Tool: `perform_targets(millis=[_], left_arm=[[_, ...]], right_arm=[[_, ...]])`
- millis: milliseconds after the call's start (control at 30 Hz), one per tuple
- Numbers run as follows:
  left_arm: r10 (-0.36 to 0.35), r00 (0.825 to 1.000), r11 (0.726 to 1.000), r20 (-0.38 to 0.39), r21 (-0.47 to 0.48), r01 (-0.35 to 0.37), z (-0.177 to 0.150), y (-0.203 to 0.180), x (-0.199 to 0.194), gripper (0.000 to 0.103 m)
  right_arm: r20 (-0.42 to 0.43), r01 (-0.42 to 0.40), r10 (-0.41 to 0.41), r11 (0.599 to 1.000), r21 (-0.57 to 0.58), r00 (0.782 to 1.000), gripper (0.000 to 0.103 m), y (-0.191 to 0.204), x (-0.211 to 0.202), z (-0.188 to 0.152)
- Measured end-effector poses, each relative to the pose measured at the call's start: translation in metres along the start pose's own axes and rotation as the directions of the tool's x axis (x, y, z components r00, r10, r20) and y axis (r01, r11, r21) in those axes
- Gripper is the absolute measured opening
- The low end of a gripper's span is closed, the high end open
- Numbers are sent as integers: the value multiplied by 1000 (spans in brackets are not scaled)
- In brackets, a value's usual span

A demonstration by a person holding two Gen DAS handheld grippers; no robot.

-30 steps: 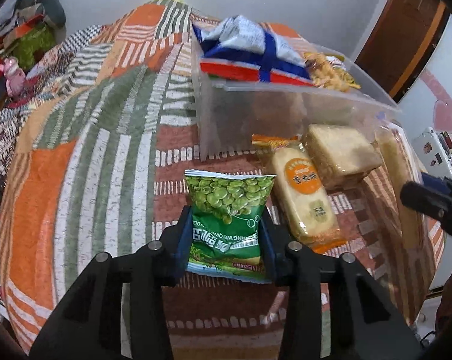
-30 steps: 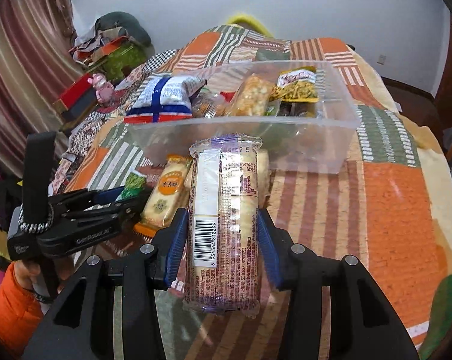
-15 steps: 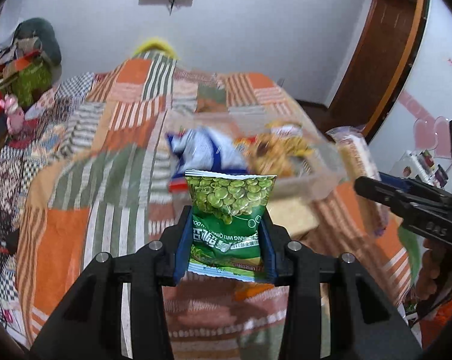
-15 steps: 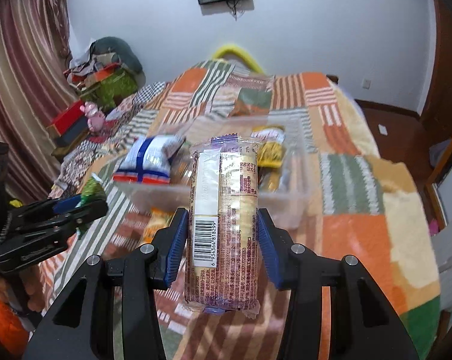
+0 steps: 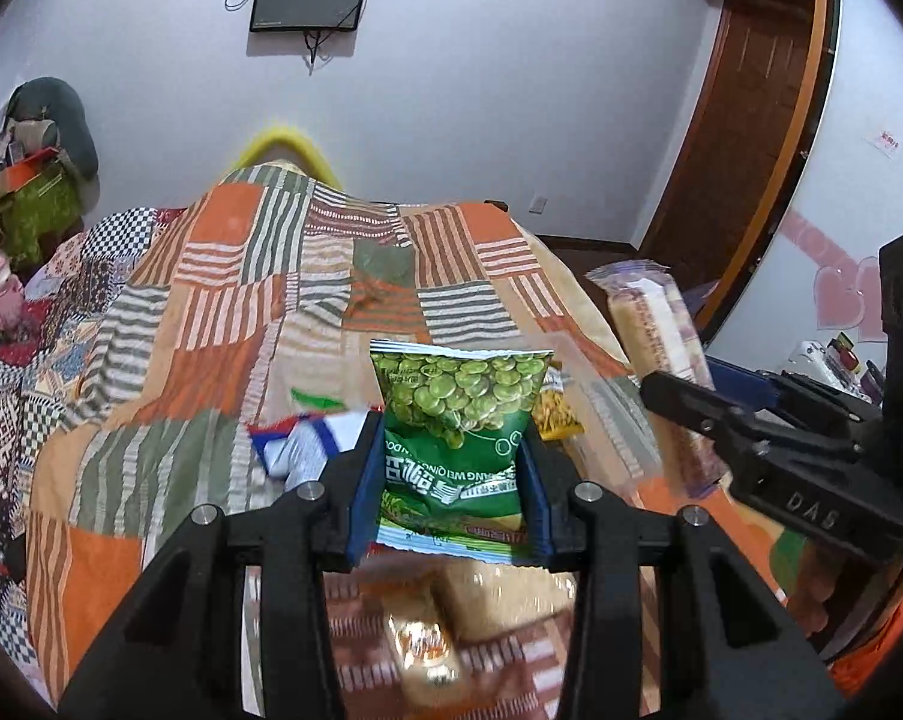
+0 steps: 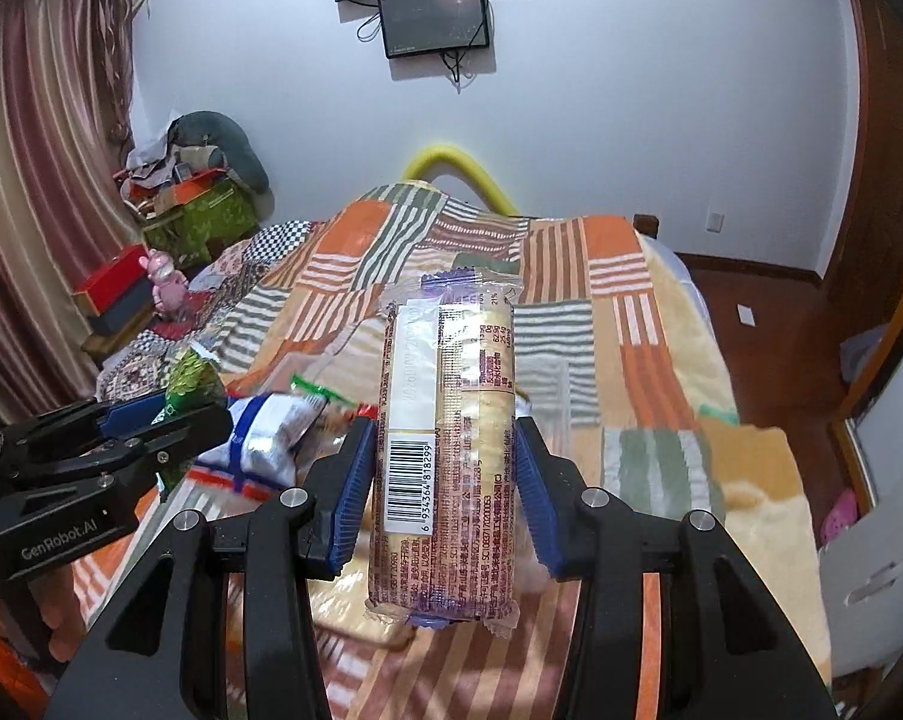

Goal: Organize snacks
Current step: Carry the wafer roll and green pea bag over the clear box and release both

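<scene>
My left gripper (image 5: 453, 483) is shut on a green pea snack bag (image 5: 458, 420), held upright in the air above the bed. My right gripper (image 6: 445, 480) is shut on a long clear-wrapped cracker pack (image 6: 445, 450), also lifted. Each gripper shows in the other's view: the right one with the cracker pack (image 5: 655, 348) at the right, the left one with the pea bag (image 6: 190, 378) at the left. Below and ahead lies a clear plastic bin (image 6: 550, 396), blurred, holding a blue-white bag (image 6: 271, 432) and a yellow snack (image 5: 556, 414).
A patchwork quilt (image 5: 211, 324) covers the bed. Loose wrapped snacks (image 5: 421, 642) lie blurred under the left gripper. Clutter and boxes (image 6: 181, 210) stand at the far left by the curtain. A wooden door (image 5: 745, 120) is at the right.
Both grippers have risen and tilted upward with their snacks; the bin and loose snacks have dropped low in the views and more wall shows. Grips are unchanged.
</scene>
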State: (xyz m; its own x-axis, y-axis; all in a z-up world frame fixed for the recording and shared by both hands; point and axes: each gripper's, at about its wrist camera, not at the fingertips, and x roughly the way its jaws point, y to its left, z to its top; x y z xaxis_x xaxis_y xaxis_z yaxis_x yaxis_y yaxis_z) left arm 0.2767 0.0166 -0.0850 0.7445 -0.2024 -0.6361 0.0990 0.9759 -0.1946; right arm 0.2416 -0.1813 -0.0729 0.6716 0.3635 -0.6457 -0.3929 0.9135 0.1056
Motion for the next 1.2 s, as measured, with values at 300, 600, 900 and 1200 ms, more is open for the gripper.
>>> perform_targets(millis=[300,600,900,1200], left_arm=[[28,998,1000,-58,15,-27,17,-4,55,40],[40,987,999,-155,-29,-45,18,6,104,40],[27,983,997,-180,-71,-40,17,12,110,54],[30,995,999,-97,-29,-33,21,3,58,58]], right_arm=[[-58,2,-1,1000,13,998,43,-10,46,8],[-129,-1,1,1000,4,992,43,-17,76,1],[-148,-12,12,1000,3,989,44,-21,77,0],[-100,-19,17,1000,-25,995,52,-15,46,-1]])
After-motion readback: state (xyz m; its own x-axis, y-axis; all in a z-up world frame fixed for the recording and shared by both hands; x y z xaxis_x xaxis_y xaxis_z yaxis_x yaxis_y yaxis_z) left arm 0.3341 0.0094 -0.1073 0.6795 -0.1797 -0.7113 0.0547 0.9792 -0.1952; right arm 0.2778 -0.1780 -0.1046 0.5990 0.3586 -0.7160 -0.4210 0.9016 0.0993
